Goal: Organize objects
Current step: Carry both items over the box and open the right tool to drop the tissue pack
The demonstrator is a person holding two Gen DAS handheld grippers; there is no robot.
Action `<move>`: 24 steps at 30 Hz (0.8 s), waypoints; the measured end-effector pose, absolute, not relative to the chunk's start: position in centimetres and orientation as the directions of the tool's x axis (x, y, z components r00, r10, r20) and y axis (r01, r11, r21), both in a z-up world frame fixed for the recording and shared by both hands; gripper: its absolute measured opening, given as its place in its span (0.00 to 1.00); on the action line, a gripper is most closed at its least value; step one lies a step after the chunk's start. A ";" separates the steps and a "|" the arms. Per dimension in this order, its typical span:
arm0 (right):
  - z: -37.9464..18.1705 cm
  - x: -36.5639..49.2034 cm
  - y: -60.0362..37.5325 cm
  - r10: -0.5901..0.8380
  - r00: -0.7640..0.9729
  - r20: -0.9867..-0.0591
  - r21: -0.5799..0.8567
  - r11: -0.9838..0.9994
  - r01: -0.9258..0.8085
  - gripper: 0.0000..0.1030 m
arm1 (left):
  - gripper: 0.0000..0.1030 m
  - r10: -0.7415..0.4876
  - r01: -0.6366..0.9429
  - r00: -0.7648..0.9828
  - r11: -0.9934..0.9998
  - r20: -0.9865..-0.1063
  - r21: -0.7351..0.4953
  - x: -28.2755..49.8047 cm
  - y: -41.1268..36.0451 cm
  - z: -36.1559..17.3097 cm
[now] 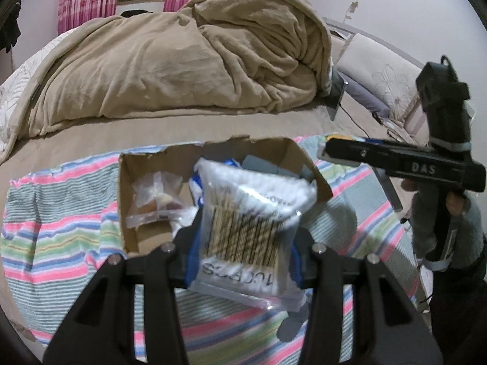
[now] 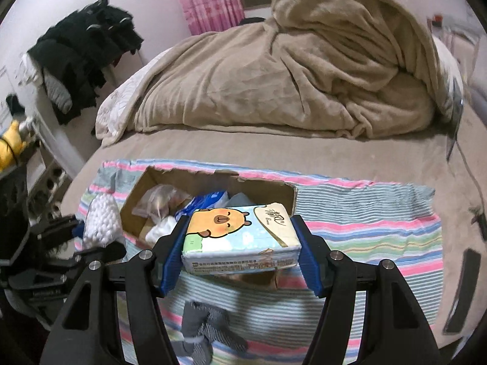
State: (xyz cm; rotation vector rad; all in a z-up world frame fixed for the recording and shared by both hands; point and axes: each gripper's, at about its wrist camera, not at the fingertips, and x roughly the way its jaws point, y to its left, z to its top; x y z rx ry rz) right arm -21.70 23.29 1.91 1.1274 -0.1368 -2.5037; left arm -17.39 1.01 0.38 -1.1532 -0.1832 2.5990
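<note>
My left gripper (image 1: pixel 243 252) is shut on a clear bag of cotton swabs (image 1: pixel 249 228) and holds it above the near edge of an open cardboard box (image 1: pixel 143 170). The box lies on a striped cloth (image 1: pixel 61 237) on the bed and holds small plastic bags and blue packets. My right gripper (image 2: pixel 240 252) is shut on a tissue pack (image 2: pixel 240 237) with a cartoon capybara, just in front of the same box (image 2: pixel 274 191). The left gripper with the swab bag (image 2: pixel 100 222) shows at the left of the right wrist view. The right gripper's body (image 1: pixel 395 164) shows at the right of the left wrist view.
A rumpled tan blanket (image 1: pixel 182 60) fills the far half of the bed. A tablet with a cable (image 1: pixel 336 97) leans by the pillows (image 1: pixel 380 76). Dark clothes (image 2: pixel 85 54) hang on a rack at the left. A grey sock (image 2: pixel 207 328) lies on the cloth near me.
</note>
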 end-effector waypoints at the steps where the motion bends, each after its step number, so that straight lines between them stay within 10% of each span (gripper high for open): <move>1: 1.7 -22.3 23.4 -0.394 -0.596 -0.700 0.262 -0.917 0.300 0.66 | 0.45 0.315 -0.204 -0.637 -0.949 -0.704 -0.240 -17.8 0.8 0.3; 16: -0.8 -27.0 22.5 -0.405 -0.582 -0.705 0.289 -0.914 0.285 0.67 | 0.45 0.325 -0.161 -0.609 -0.944 -0.723 -0.289 -22.5 1.3 -1.8; 24: -0.1 -26.6 23.1 -0.385 -0.644 -0.661 0.250 -0.922 0.296 0.83 | 0.45 0.311 -0.149 -0.599 -0.949 -0.738 -0.279 -23.4 2.3 -2.3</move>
